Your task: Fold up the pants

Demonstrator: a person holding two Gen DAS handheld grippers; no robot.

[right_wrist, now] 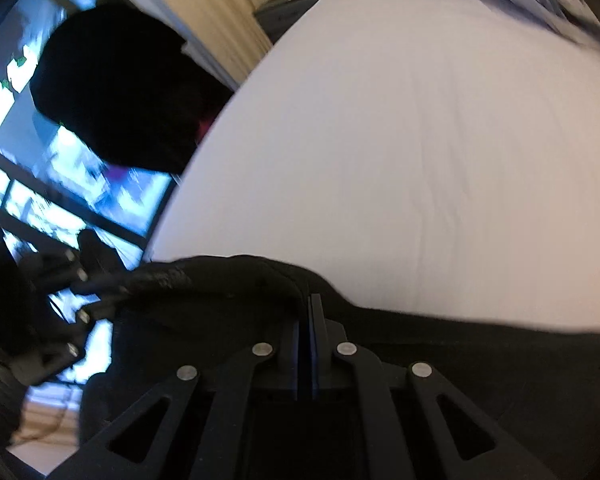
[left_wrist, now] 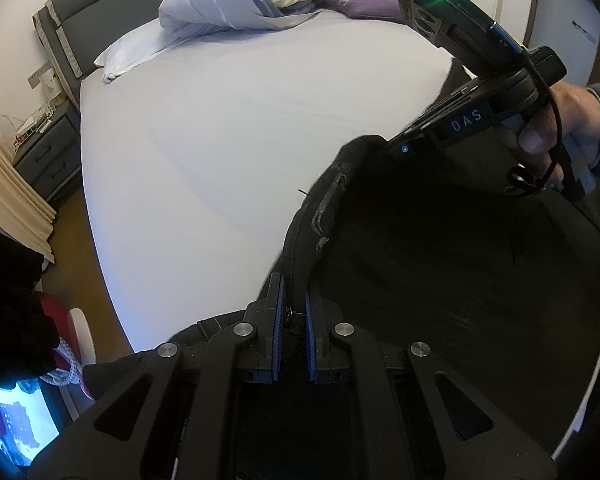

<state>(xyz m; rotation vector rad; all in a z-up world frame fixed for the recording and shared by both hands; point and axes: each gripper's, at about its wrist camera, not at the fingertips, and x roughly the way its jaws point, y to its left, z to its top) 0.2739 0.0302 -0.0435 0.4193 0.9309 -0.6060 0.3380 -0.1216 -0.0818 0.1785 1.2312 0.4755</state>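
Observation:
Black pants (left_wrist: 440,260) lie on the white bed sheet (left_wrist: 220,152), bunched at the near right. My left gripper (left_wrist: 294,304) is shut on the waistband edge, which rises out from between its blue pads. Further along that edge, a hand (left_wrist: 572,120) holds the right gripper (left_wrist: 384,142), whose tip meets a raised corner of the cloth. In the right wrist view the right gripper (right_wrist: 309,308) has its pads pressed together, with the dark pants (right_wrist: 240,276) gathered at their tip. The left gripper (right_wrist: 108,292) is a blur at the left, on the same band.
A rolled duvet (left_wrist: 236,4), a pillow (left_wrist: 128,52) and a purple cloth (left_wrist: 360,2) lie by the grey headboard (left_wrist: 96,12). A nightstand (left_wrist: 48,156) and a curtain (left_wrist: 8,200) stand to the left of the bed. A bright window (right_wrist: 60,184) shows behind a dark shape (right_wrist: 112,88).

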